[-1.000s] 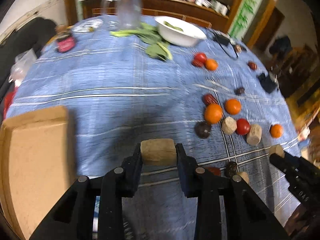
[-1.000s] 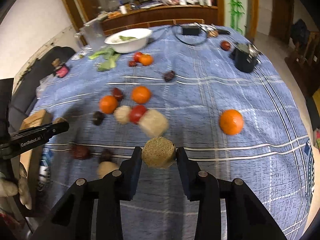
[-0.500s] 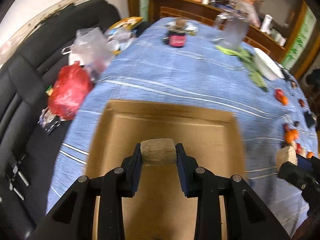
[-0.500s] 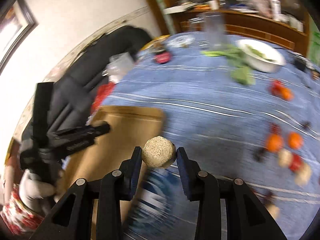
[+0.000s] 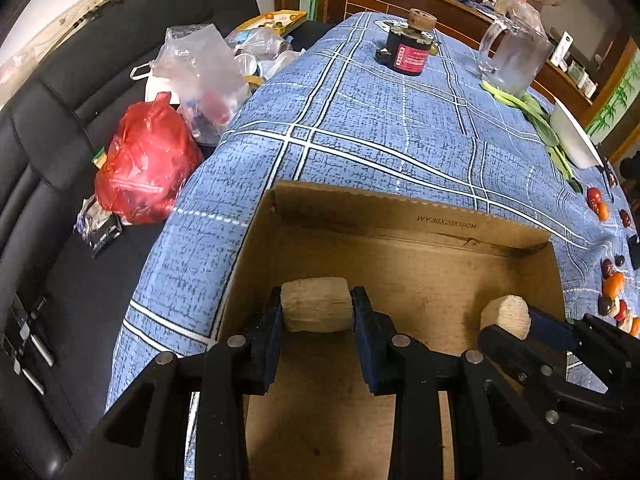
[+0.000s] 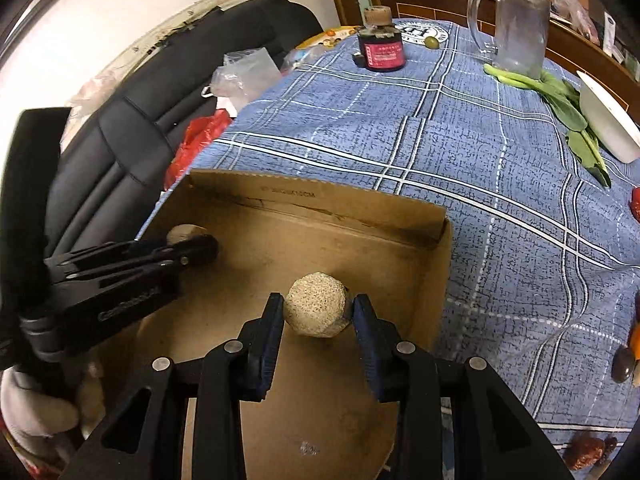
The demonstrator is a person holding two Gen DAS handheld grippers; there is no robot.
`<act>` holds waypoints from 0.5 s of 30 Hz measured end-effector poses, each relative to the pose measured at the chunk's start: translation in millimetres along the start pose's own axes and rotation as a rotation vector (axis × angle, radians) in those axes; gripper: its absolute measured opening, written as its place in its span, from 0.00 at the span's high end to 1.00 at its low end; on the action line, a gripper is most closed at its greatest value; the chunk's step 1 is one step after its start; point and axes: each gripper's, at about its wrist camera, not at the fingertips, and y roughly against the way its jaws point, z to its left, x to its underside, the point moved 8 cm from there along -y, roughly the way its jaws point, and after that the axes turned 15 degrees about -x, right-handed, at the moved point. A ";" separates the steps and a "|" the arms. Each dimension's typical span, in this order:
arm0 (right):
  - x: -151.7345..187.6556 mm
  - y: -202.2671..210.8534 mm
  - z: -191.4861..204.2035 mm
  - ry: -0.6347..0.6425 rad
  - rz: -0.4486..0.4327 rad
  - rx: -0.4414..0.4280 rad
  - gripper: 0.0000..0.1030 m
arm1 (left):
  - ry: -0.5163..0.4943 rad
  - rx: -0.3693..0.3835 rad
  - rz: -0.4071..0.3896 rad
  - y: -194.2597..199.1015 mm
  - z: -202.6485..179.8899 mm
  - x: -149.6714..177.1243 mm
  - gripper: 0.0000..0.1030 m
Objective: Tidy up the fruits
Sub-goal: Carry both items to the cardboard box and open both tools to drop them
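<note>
An open cardboard box (image 5: 420, 224) sits at the near end of a table covered in a blue plaid cloth (image 5: 384, 128), its left wall running along the table's edge, where a black sofa (image 5: 48, 128) holds a red plastic bag (image 5: 144, 168) and clear bags (image 5: 200, 72). The box floor is bare and wide between the two grippers; its far wall stands upright with a serrated rim, and beyond it the cloth lies open up to a dark jar with a red label (image 5: 412, 52) and a glass mug (image 5: 514, 56).

The left gripper (image 5: 316, 310) points steeply down over the box's left part, its jaws narrow and clamped on a pale tan cylindrical piece (image 5: 314, 308), held above the floor. The right gripper (image 6: 318, 312) points down over the box's right part, near the right wall, its pads pressing a speckled round beige fruit (image 6: 316, 308). In the right wrist view a light-gloved hand (image 6: 36, 404) grips the left tool's handle at the lower left.

Loose fruit, red, orange and dark (image 5: 614, 292), lies on the cloth well to the right of the box, with leafy greens (image 6: 568, 108) and a white bowl (image 6: 608, 120) farther back.
</note>
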 end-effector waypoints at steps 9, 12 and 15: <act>-8.8 5.5 6.7 0.041 -0.025 -0.005 0.51 | 0.051 -0.023 -0.034 28.5 13.0 -3.4 0.54; -6.6 27.8 6.5 0.034 -0.062 -0.007 0.50 | 0.093 -0.015 -0.058 51.0 18.6 -3.5 0.52; 0.4 54.3 -0.6 -0.002 -0.107 -0.013 0.47 | 0.139 0.000 -0.089 76.9 19.6 1.0 0.43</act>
